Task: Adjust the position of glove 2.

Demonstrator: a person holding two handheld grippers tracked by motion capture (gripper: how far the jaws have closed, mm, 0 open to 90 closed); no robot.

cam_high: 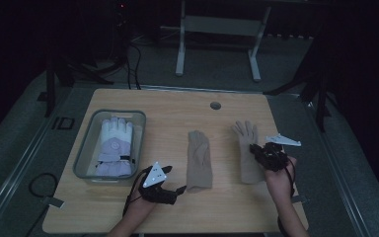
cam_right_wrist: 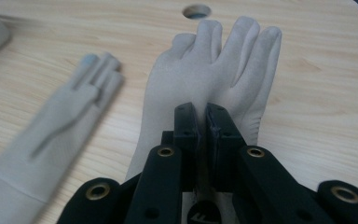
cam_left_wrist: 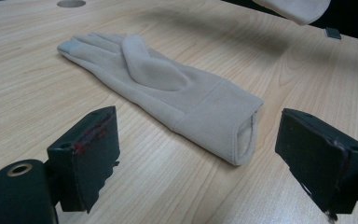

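Two beige knit gloves lie on the wooden table [cam_high: 168, 118]. The left glove [cam_high: 200, 160] [cam_left_wrist: 168, 88] [cam_right_wrist: 51, 135] lies flat, its cuff toward me. My left gripper [cam_high: 179, 190] [cam_left_wrist: 198, 135] stands open just short of that cuff, a jaw on each side, touching nothing. The right glove [cam_high: 246, 140] [cam_right_wrist: 205, 79] points its fingers away from me. My right gripper [cam_high: 256, 148] [cam_right_wrist: 203, 112] is shut on its palm-side fabric. The left gripper view has this glove's cuff [cam_left_wrist: 293, 7] raised off the table, with a shadow beneath it.
A clear plastic bin [cam_high: 86, 143] at the table's left holds a white and lavender padded glove [cam_high: 114, 145]. A round cable hole [cam_high: 215, 105] sits near the far edge. Bare wood lies between the beige gloves and along the front edge.
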